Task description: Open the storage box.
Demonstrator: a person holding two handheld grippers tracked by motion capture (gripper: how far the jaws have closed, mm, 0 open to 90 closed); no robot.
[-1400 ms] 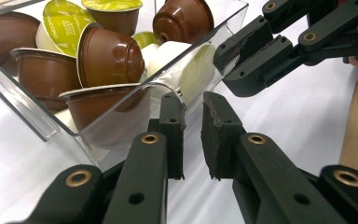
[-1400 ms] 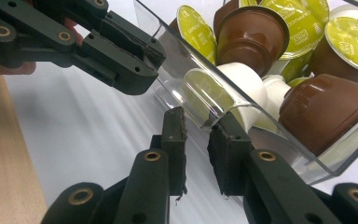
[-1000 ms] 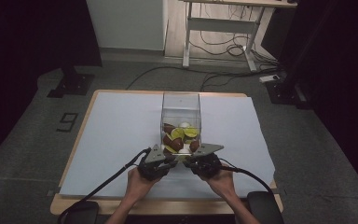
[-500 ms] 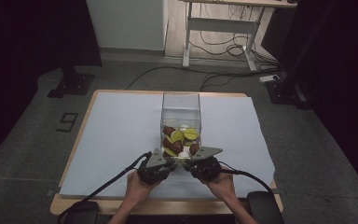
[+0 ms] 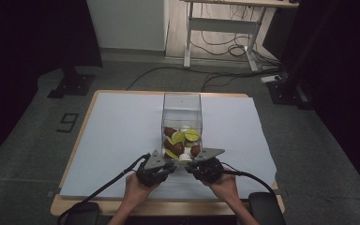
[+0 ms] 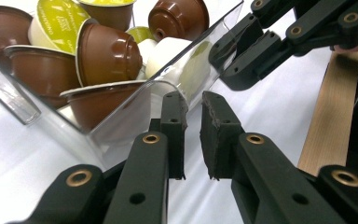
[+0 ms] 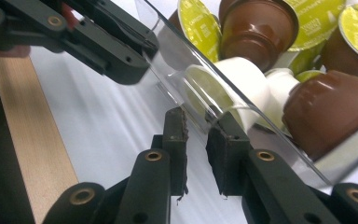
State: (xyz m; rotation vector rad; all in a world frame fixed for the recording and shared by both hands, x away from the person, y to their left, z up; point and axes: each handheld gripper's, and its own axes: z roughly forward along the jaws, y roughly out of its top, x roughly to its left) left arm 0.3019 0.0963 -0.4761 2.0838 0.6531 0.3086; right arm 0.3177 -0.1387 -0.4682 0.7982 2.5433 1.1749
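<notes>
Capsule box (image 5: 182, 123) near the counter's front edge looks slightly nearer the person than a second ago, left claw (image 6: 193, 105) and right claw (image 7: 198, 122) both narrowly parted beside its near corners, not pinching yet.

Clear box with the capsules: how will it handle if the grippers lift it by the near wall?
The clear box looks rigid but smooth-walled, so probably slippery in the jaws. The capsules lie loose and would likely shift. Tall and narrow, it may tip.
</notes>
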